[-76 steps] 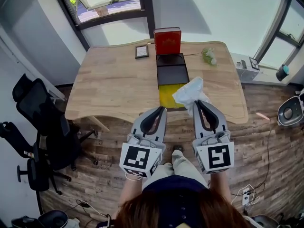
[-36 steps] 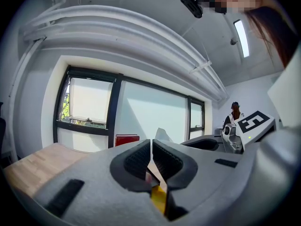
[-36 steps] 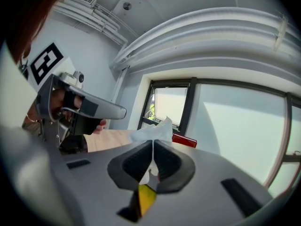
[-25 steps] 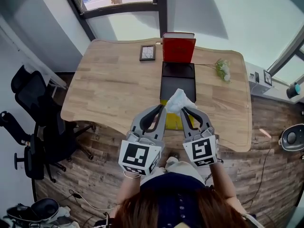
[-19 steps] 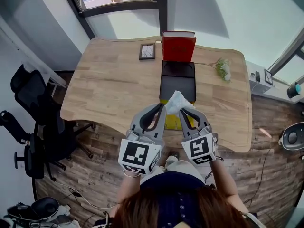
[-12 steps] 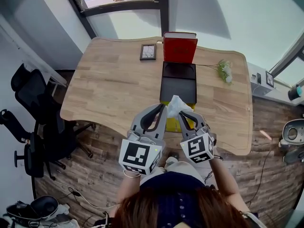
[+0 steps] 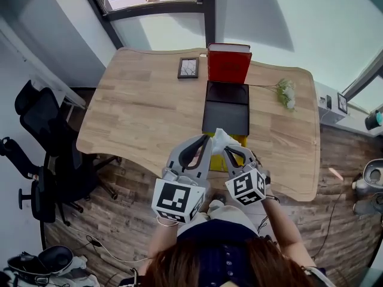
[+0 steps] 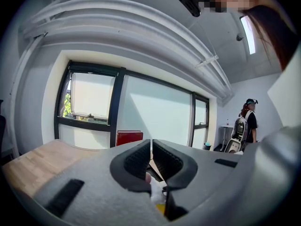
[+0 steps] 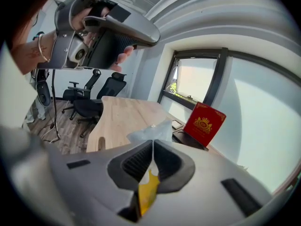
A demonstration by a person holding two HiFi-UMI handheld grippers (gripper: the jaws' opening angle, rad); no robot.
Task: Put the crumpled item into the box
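Observation:
The crumpled item is a wad of clear white plastic. My right gripper is shut on it, and it hangs over the near end of the box. In the right gripper view the plastic sticks out past the closed jaws. The box is a long black tray with a yellow part at its near end and a red lid upright at the far end. My left gripper is shut, its tips close beside the plastic; its own view shows the jaws together.
A small picture frame lies left of the red lid, and a sprig of white flowers lies to the right of the box. Black office chairs stand left of the wooden table. A person stands far off.
My right gripper has carried the crumpled plastic left and nearer, from the table's right side to beside the left gripper over the box's yellow end. The left gripper has hardly moved.

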